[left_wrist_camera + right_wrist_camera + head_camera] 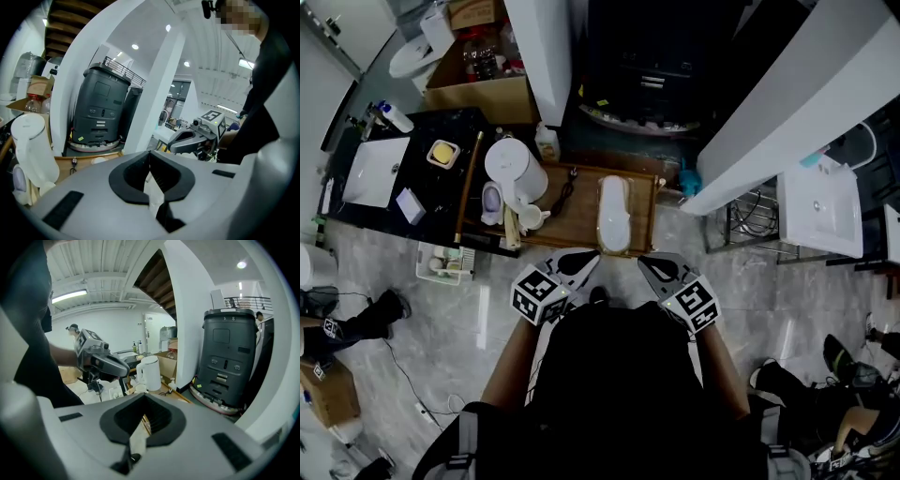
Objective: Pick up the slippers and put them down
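both shut: left claw [592, 262], right claw [644, 263]

Overhead and low views sharing kettle [514, 169]

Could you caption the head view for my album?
Left gripper and right gripper, both shut, near a white slipper on a wooden table.

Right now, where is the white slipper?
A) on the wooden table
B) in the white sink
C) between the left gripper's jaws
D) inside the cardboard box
A: the white slipper lies on the wooden table, ahead of the left gripper and the right gripper, both shut and empty.
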A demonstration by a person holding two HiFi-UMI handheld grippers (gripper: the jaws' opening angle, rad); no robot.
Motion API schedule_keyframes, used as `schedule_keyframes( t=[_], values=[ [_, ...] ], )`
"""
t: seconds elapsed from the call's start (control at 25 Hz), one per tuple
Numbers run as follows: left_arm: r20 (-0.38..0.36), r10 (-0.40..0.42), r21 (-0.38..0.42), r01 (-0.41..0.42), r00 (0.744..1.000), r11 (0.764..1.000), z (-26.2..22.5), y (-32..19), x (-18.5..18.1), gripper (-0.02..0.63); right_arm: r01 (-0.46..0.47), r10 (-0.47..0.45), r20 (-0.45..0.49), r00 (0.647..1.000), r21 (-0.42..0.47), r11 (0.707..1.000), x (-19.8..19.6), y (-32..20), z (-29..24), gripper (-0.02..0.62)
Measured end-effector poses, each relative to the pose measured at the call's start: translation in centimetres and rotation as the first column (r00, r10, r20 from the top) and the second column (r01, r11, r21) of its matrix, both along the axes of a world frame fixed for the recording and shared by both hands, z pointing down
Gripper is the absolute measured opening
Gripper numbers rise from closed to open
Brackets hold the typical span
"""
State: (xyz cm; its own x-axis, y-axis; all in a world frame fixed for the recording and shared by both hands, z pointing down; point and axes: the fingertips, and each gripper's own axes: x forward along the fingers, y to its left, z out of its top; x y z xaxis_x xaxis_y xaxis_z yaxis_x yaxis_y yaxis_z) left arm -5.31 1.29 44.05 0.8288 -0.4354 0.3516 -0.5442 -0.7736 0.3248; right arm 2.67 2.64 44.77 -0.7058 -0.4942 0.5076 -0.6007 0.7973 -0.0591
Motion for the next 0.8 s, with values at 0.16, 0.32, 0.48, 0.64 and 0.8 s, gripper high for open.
schedule_keyframes(
  t=[0.16,0.32,0.48,0.64,0.8],
  values=[
    [-0.012,0.002,-0.011,-0.003,1.0,1.0,0.3,-0.8,-0.7,0.012,0.006,-0.006,-0.014,1.0,-0.025,1.0,-1.1,-0.4,1.0,0.008],
    [-0.018,-0.002,-0.035,0.001,1.0,0.999,1.0,-1.2,-1.0,0.012,0.004,-0.006,-0.026,1.0,-0.047,0.999,-1.4,-1.0,1.7,0.008],
    [-0.017,-0.016,-0.064,0.015,1.0,0.998,1.8,-1.6,-1.1,0.012,0.014,-0.016,-0.026,1.0,-0.055,0.998,-1.5,-1.9,2.3,0.008],
    [-0.015,-0.045,-0.04,0.044,0.999,0.998,1.4,-2.6,-1.0,0.012,0.02,-0.022,-0.035,0.999,-0.069,0.997,-0.4,-3.1,3.2,0.008],
    [-0.008,-0.078,-0.041,0.078,0.997,0.996,1.8,-3.8,-1.1,0.012,0.042,-0.049,-0.071,0.996,-0.092,0.995,0.4,-4.6,4.6,0.008]
  ],
)
